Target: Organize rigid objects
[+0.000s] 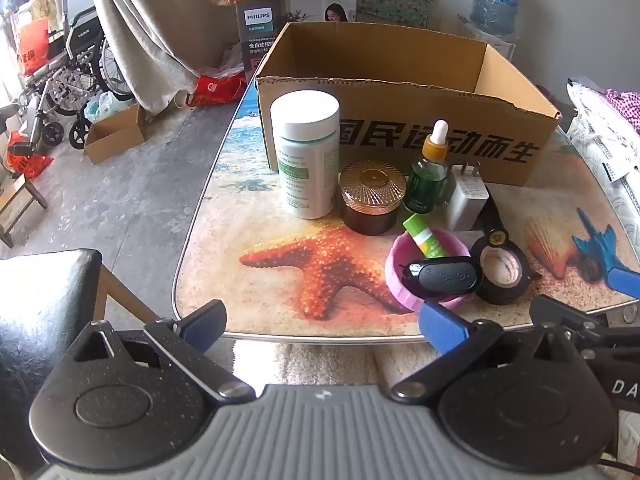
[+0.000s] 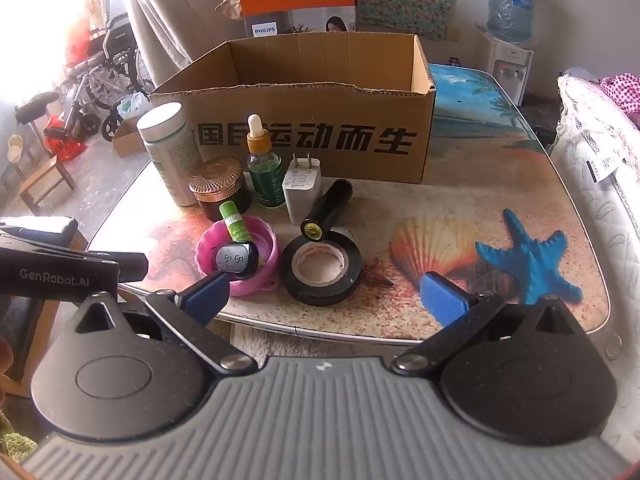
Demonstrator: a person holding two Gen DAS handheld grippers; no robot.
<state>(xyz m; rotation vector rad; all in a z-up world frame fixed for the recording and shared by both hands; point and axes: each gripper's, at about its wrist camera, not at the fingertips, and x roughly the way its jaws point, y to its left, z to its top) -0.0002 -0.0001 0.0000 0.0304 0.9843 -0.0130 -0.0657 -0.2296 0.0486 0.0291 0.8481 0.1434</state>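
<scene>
So the box sits at the back of the table, bottle, jar, dropper and charger lined up before it, with bowl and tape nearest.

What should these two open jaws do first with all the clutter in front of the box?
Probably bring the right gripper forward and down over the black tape roll. It lies nearest, flat and unobstructed, both grippers are open and empty, and the cardboard box behind appears empty, awaiting items.
</scene>
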